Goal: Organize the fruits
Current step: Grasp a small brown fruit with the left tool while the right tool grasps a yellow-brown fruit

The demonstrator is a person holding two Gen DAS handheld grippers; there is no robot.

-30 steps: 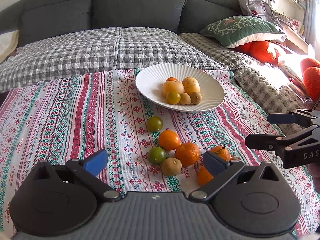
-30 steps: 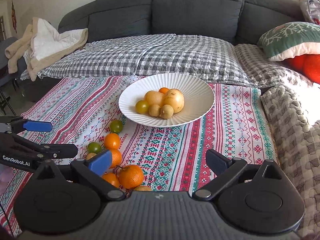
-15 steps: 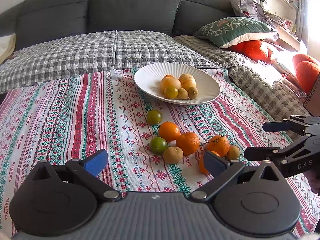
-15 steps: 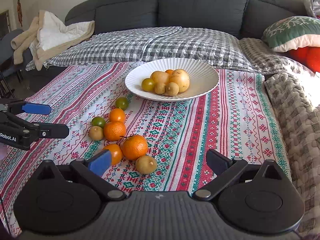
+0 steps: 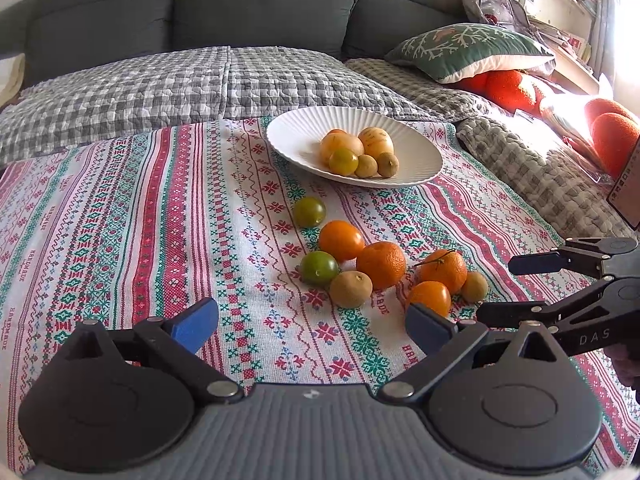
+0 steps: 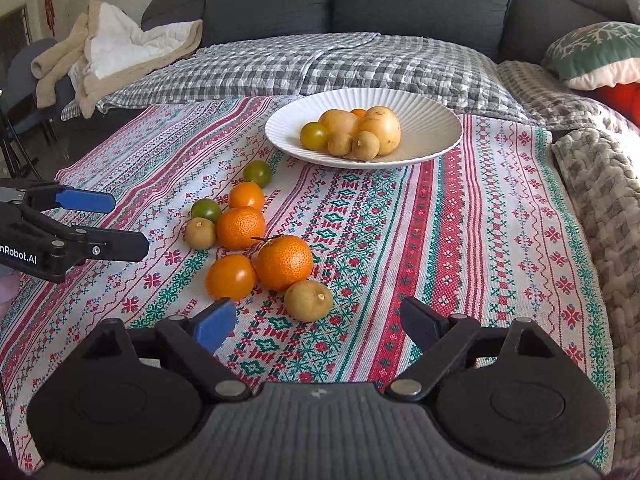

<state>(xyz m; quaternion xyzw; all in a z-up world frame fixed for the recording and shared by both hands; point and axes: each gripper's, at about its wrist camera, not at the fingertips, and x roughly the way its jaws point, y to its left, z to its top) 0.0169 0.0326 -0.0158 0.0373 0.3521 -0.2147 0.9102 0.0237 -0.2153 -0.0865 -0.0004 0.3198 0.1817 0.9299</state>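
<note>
A white ribbed plate (image 5: 288, 136) (image 6: 440, 128) at the far side of the patterned cloth holds several yellow and brown fruits. Loose fruit lies in front of it: a stemmed mandarin (image 6: 284, 262) (image 5: 442, 270), a smooth orange fruit (image 6: 231, 276), a small brown fruit (image 6: 309, 301) (image 5: 475, 286), green ones (image 5: 309, 211) and more. My right gripper (image 6: 318, 318) (image 5: 500, 288) is low over the cloth with its jaws closing. The brown fruit sits just ahead of its gap, untouched by the pads. My left gripper (image 5: 310, 322) (image 6: 124, 224) stands open and empty, left of the cluster.
A grey sofa with a checked quilt (image 6: 320, 64) runs behind the cloth. A beige blanket (image 6: 100, 52) lies at the far left. A green cushion (image 5: 468, 50), orange cushions (image 5: 508, 88) and a knitted throw (image 6: 600, 208) border the right side.
My right gripper has sunk toward the nearest loose fruits and its fingers have come closer together. My left gripper has stayed about where it was, still open.
</note>
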